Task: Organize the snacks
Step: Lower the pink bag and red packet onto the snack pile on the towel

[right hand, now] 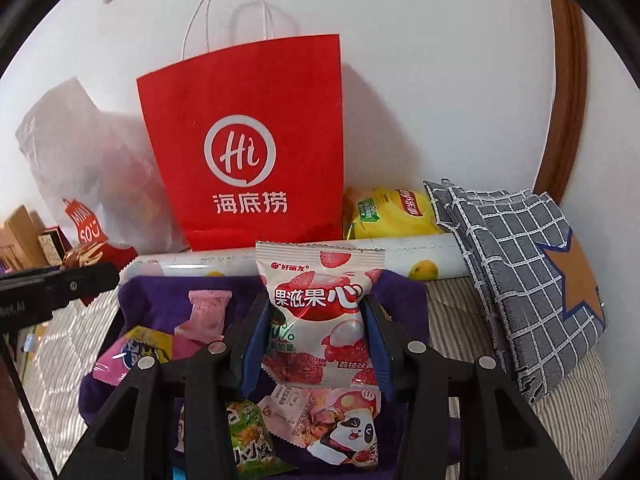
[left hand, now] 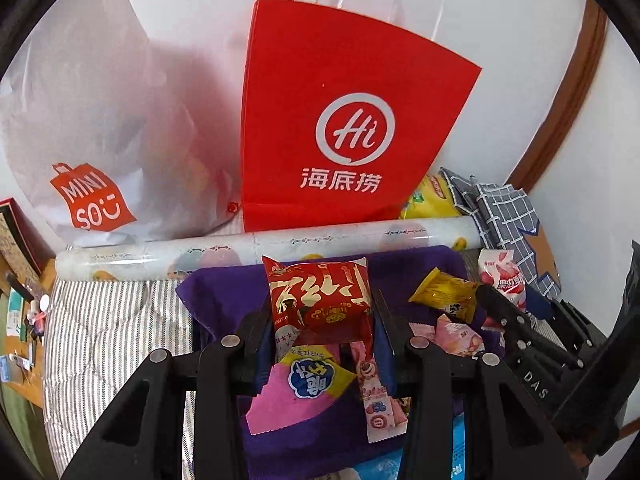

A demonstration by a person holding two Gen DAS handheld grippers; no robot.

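Observation:
My left gripper (left hand: pixel 322 320) is shut on a red snack packet (left hand: pixel 320 296) with gold characters, held above the purple cloth (left hand: pixel 224 292). My right gripper (right hand: pixel 316 320) is shut on a white and pink lychee gummy packet (right hand: pixel 316 316), also above the purple cloth (right hand: pixel 160 292). Several small snack packets lie on the cloth: a pink and yellow one (left hand: pixel 304 384), a yellow one (left hand: pixel 448 292), a green one (right hand: pixel 248 440) and a panda one (right hand: pixel 348 436). A red paper bag (left hand: pixel 348 120) stands against the wall; it also shows in the right wrist view (right hand: pixel 248 144).
A white MINISO plastic bag (left hand: pixel 100 128) stands left of the red bag. A rolled sheet (left hand: pixel 256 244) lies in front of both bags. A yellow chips bag (right hand: pixel 384 212) and a grey checked cloth (right hand: pixel 520 264) lie at the right. Striped bedding (left hand: pixel 104 320) is underneath.

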